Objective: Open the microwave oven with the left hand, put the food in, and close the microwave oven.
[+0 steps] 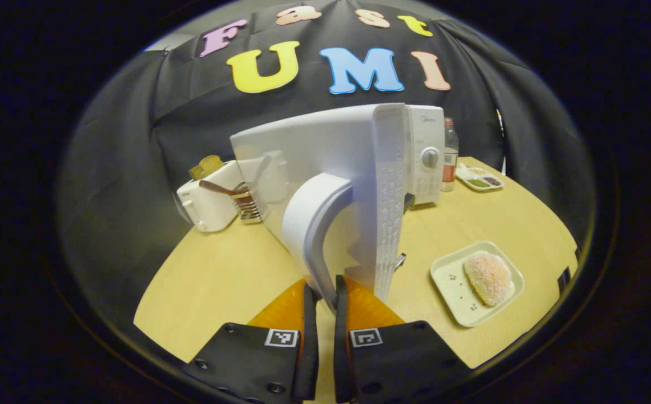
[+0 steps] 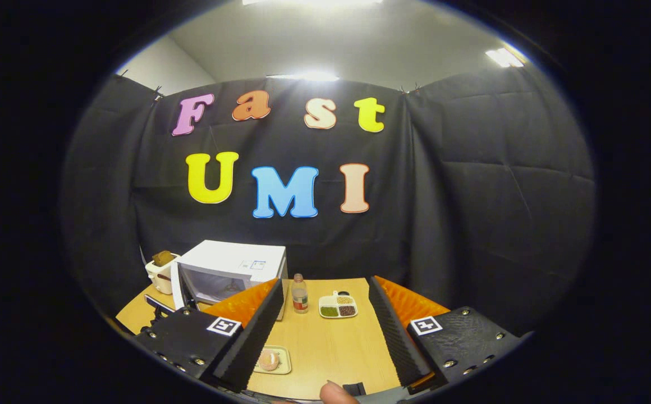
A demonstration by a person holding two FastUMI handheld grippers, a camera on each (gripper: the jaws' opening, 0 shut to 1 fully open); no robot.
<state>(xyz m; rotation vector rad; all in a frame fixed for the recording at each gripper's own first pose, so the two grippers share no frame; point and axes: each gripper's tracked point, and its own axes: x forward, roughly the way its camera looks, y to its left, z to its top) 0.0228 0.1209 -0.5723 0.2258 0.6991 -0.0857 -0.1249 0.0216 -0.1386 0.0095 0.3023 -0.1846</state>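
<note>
The left gripper (image 1: 325, 292) pinches the door handle (image 1: 317, 224) of the microwave oven (image 1: 423, 154), door swung open: opening looks nearly done. The pink-coated bun (image 1: 488, 278) waits on its tray (image 1: 449, 278) to the right. The right gripper (image 2: 322, 331) hovers spread wide; it likely fetches next.

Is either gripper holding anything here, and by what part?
The left gripper grips the microwave door by the lower end of its handle. The right gripper is open and holds nothing.
</note>
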